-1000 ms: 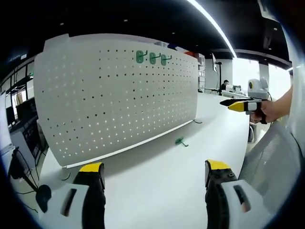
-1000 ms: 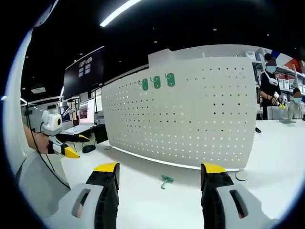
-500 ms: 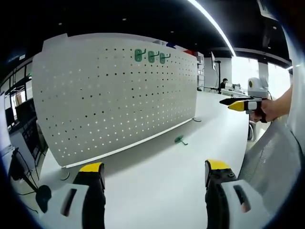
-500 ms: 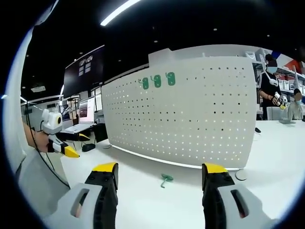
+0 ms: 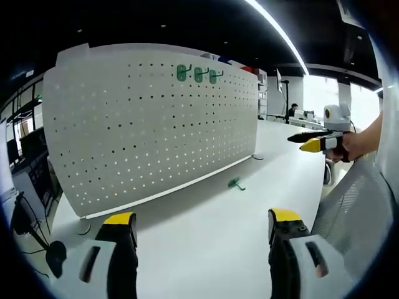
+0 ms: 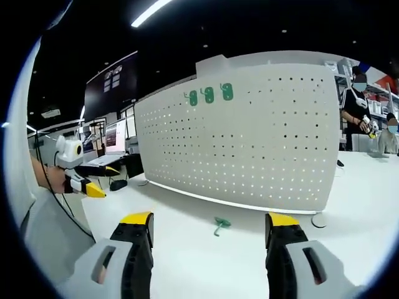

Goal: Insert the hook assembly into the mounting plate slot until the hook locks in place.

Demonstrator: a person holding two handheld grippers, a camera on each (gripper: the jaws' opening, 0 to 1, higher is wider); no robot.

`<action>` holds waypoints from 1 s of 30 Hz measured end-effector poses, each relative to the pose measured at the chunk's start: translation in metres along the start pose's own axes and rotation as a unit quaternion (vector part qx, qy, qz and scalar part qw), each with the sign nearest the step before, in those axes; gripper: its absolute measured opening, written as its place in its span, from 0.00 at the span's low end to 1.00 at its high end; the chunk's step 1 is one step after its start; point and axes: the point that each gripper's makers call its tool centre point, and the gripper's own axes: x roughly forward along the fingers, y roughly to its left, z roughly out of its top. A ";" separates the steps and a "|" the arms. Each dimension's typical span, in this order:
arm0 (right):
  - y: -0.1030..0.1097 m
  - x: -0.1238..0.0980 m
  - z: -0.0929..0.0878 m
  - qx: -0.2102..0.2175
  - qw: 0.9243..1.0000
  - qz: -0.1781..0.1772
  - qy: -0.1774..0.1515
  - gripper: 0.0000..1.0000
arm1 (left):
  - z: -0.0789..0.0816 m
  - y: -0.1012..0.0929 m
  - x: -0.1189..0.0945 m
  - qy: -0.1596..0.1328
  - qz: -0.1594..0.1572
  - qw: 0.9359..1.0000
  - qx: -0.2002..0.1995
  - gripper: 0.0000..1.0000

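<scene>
My right gripper [image 6: 207,227] has eased toward the green hook [image 6: 221,224], which lies on the table [image 6: 187,261] ahead between its spread, empty fingers; left gripper [image 5: 198,227] likewise open; pegboard [image 6: 249,143] beyond.

right tongs [image 6: 209,232] agape | green hook [image 6: 220,225] on table [image 6: 349,205] | pegboard [image 6: 249,143] upright

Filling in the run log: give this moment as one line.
left gripper: open, empty | right gripper: open, empty | green hook: on table, ungrasped | pegboard: three hooks mounted
</scene>
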 end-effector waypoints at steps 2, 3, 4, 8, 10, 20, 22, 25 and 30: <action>0.000 0.000 -0.002 0.001 1.000 0.000 0.004 0.71 | 0.000 0.000 0.000 0.000 0.000 1.000 0.000 0.89; 0.000 0.000 -0.003 0.003 1.000 0.000 0.006 0.71 | 0.000 0.000 0.000 0.000 0.000 1.000 0.000 0.89; 0.000 0.000 -0.003 0.004 1.000 0.000 0.007 0.71 | 0.000 0.000 0.000 0.000 -0.001 1.000 0.000 0.89; -0.001 0.001 -0.010 0.009 1.000 -0.002 0.018 0.73 | 0.001 0.002 0.000 -0.003 0.004 1.000 -0.002 0.89; 0.000 0.002 -0.011 0.008 1.000 0.000 0.021 0.73 | 0.000 0.003 0.000 -0.001 0.006 1.000 -0.001 0.89; -0.001 0.002 -0.018 0.010 0.999 0.002 0.034 0.73 | -0.002 0.002 0.001 0.003 0.003 1.000 -0.003 0.89; 0.000 0.002 -0.018 0.010 0.999 0.002 0.035 0.73 | -0.002 0.000 0.003 0.006 0.000 1.000 -0.002 0.89; 0.002 0.003 -0.019 0.015 0.999 0.007 0.036 0.73 | -0.004 -0.003 0.007 0.013 -0.007 1.000 0.007 0.88; 0.004 0.004 -0.021 0.016 0.999 0.012 0.040 0.73 | -0.003 -0.010 0.012 0.015 -0.024 1.000 0.010 0.89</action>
